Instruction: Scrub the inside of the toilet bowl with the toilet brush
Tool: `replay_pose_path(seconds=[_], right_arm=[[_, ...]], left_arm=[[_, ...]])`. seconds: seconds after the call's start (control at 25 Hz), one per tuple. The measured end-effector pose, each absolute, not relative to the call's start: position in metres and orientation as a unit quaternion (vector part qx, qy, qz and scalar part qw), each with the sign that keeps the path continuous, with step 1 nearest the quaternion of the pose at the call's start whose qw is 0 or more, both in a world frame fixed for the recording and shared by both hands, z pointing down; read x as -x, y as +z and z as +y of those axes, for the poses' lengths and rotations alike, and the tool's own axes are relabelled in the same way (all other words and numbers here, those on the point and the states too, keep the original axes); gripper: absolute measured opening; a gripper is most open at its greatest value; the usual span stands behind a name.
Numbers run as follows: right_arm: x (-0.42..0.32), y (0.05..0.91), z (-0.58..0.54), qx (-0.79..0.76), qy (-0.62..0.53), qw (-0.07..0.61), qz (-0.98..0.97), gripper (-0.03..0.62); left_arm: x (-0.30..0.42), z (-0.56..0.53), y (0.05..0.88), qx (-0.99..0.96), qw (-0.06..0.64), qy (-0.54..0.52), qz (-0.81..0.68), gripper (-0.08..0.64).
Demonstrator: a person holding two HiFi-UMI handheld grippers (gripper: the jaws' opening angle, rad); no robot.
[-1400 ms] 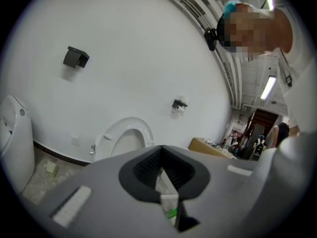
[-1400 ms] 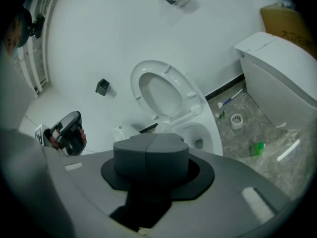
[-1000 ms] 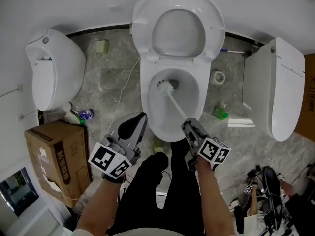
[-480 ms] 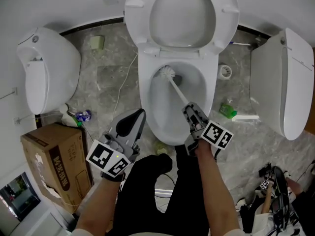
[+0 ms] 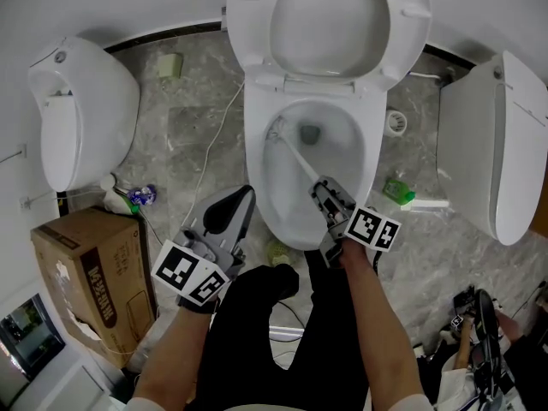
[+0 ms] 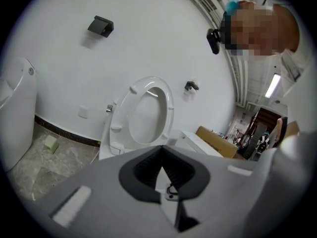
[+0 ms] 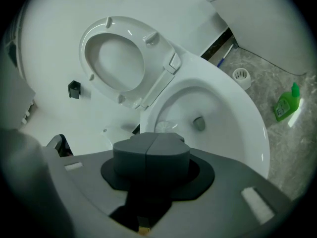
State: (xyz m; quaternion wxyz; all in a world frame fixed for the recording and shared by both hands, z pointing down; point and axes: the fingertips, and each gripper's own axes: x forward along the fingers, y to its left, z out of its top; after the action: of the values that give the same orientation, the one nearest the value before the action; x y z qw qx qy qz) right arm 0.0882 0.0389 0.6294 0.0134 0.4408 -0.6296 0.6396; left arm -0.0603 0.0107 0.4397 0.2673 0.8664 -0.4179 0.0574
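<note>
White toilet brush [image 5: 294, 157] slants up-left from my right gripper [image 5: 324, 193], which is clamped on its handle. The bristles seemingly touch the left wall of the toilet bowl [image 5: 365, 185]. Left gripper [image 5: 232, 213] sits closed, empty, beside the rim.

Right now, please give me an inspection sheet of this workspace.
Surface: grey stone floor, littered.
Job's things: toilet brush head at the left inner wall of the toilet bowl; raised seat.
Clutter: green bottle, cardboard box, small scraps.
Grippers: right gripper shut on the brush handle; left gripper shut, empty, beside the bowl.
Cables: white cable across the floor.
Surroundings: urinal left, second toilet right.
</note>
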Motion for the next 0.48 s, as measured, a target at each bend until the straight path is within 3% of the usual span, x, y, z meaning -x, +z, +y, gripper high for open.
replay_pose_path(seconds=[0.48], right_arm=[[-0.092, 0.611, 0.068, -0.375, 0.608, 0.148, -0.684, 0.164]], left_arm=[[0.065, 0.028, 0.434, -0.855, 0.283, 0.058, -0.431, 0.003]])
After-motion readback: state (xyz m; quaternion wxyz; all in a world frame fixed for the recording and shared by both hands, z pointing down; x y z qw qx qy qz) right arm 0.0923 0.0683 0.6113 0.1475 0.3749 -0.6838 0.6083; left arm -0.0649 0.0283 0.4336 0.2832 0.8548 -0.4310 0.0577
